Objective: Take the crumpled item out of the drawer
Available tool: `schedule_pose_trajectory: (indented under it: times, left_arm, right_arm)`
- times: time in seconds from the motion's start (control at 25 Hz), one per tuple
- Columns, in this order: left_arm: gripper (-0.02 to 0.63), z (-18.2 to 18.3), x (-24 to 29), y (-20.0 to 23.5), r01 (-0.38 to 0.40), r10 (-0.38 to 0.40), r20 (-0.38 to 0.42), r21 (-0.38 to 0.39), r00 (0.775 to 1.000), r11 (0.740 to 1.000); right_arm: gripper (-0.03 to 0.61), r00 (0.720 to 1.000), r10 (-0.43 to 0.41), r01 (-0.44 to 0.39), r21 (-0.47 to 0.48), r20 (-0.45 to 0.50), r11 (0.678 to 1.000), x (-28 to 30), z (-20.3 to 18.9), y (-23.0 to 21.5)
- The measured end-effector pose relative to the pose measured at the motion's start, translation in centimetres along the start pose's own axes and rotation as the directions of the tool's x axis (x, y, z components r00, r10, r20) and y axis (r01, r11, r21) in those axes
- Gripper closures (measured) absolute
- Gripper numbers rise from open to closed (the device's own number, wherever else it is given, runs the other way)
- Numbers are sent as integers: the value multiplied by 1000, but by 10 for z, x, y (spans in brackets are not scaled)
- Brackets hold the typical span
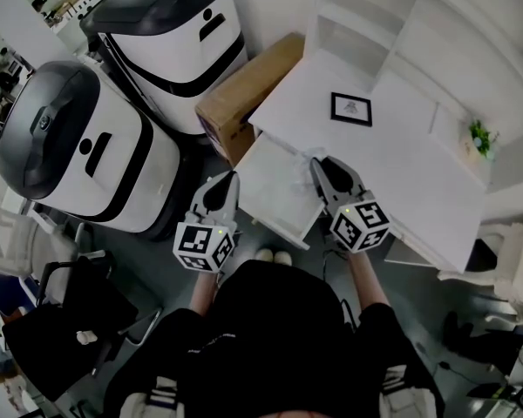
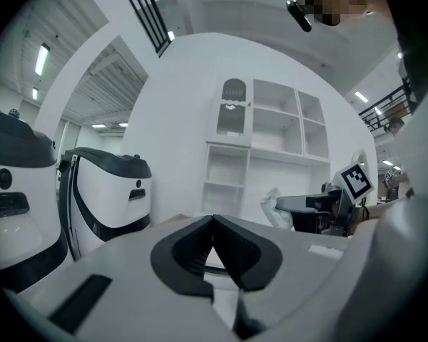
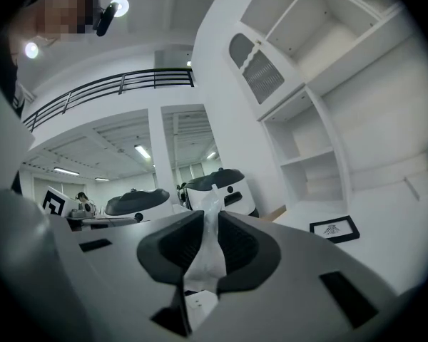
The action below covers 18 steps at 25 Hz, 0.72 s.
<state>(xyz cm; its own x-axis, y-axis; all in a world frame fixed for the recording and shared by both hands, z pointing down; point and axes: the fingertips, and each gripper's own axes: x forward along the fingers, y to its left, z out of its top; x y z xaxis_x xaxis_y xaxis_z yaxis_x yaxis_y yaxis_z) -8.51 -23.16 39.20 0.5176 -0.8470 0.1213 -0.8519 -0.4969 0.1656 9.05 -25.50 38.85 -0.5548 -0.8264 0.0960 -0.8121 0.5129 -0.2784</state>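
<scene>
One crumpled white wad (image 3: 204,261), thin paper or film, is pinched between the pads of the right tongs (image 3: 212,223), which point roughly level; a tail of it sticks up past the tips. In the head view it hangs over the far right corner of the open white drawer (image 1: 275,190), seemingly clear of it. Nearby, the left tongs (image 2: 213,223) are pressed together at the tips with nothing in them, over the drawer's left side.

Judgement: removal nearly done. The wad looks light and slippery, so keep the pinch firm, carry it past the drawer rim, then release over the white table (image 1: 401,159).

Table carries a black-framed picture (image 1: 351,109) and a small green plant (image 1: 479,138). Brown cardboard box (image 1: 244,94) and two large white-and-black rounded machines (image 1: 70,146) stand alongside; white open shelving (image 2: 267,137) behind.
</scene>
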Motion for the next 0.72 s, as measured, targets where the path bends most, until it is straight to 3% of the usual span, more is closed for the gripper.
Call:
schedule_pose_trajectory:
  times: [0.72]
  left_arm:
    - [616, 18, -13, 8, -50, 48, 56, 32, 997, 998]
  right_arm:
    - [532, 995, -61, 69, -94, 84, 993, -20, 23, -3]
